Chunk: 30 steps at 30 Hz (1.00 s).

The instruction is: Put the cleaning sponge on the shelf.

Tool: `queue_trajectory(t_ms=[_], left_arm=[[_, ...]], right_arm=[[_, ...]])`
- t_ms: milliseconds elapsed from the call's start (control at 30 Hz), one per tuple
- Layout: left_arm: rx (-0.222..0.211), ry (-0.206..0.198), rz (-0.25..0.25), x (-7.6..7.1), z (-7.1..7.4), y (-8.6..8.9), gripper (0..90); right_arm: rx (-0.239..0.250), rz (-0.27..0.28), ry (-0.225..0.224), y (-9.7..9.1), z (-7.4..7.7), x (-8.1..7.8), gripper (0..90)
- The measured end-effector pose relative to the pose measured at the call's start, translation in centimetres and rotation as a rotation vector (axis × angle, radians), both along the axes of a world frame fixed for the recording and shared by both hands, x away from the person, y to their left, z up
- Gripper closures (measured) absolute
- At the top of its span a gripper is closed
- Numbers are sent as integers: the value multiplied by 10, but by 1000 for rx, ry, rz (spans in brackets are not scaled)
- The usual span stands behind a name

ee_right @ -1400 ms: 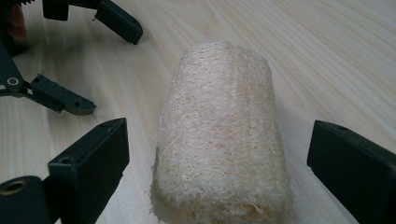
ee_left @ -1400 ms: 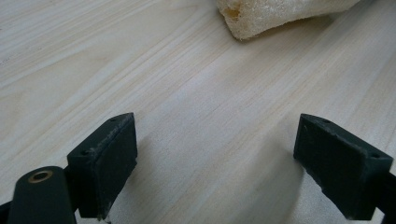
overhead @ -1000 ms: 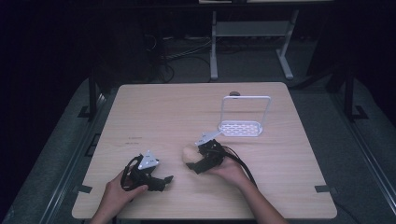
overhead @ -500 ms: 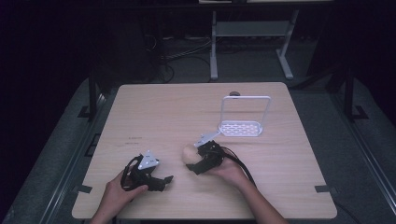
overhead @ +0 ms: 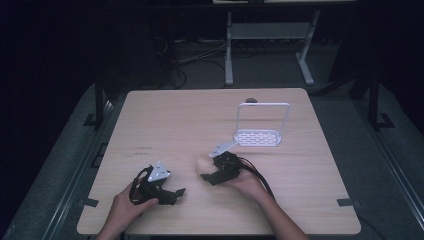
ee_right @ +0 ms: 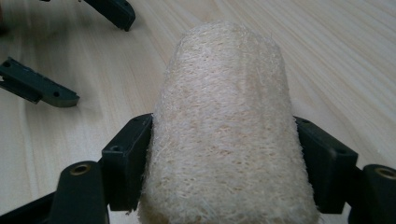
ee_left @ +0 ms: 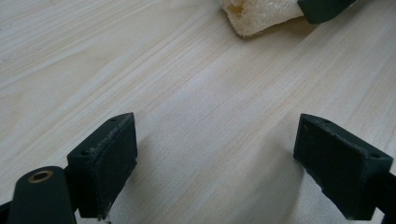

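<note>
You are closing on the loofah sponge.

Your right gripper has just been closing, and its pads now sit against both sides of the sponge, which lies on the table near its middle. Your left gripper rests wide and empty nearby. Next, I judge, firm up the grip before lifting, perhaps toward the white rack.

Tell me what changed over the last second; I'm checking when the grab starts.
The right gripper has just been closing its jaws on the loofah sponge; both pads now press its sides as it lies on the table. Nothing else shifted: both hands kept their places, the left gripper rests open on the wood, and the white wire rack stands where it was.
</note>
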<state>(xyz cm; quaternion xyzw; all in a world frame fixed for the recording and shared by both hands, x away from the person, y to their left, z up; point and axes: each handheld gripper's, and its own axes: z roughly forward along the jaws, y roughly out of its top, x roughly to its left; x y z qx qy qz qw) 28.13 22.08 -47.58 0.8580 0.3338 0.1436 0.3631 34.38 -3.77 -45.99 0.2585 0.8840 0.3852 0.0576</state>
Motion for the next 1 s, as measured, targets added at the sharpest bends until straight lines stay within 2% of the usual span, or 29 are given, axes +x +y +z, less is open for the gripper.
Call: queue_trajectory(t_ms=[667, 1000], left_arm=[[4, -1, -5, 0, 0, 0, 129], [5, -1, -5, 0, 0, 0, 128]], right_arm=[[15, -11, -23, -14, 16, -5, 276], [7, -30, -34, -25, 19, -6, 276]])
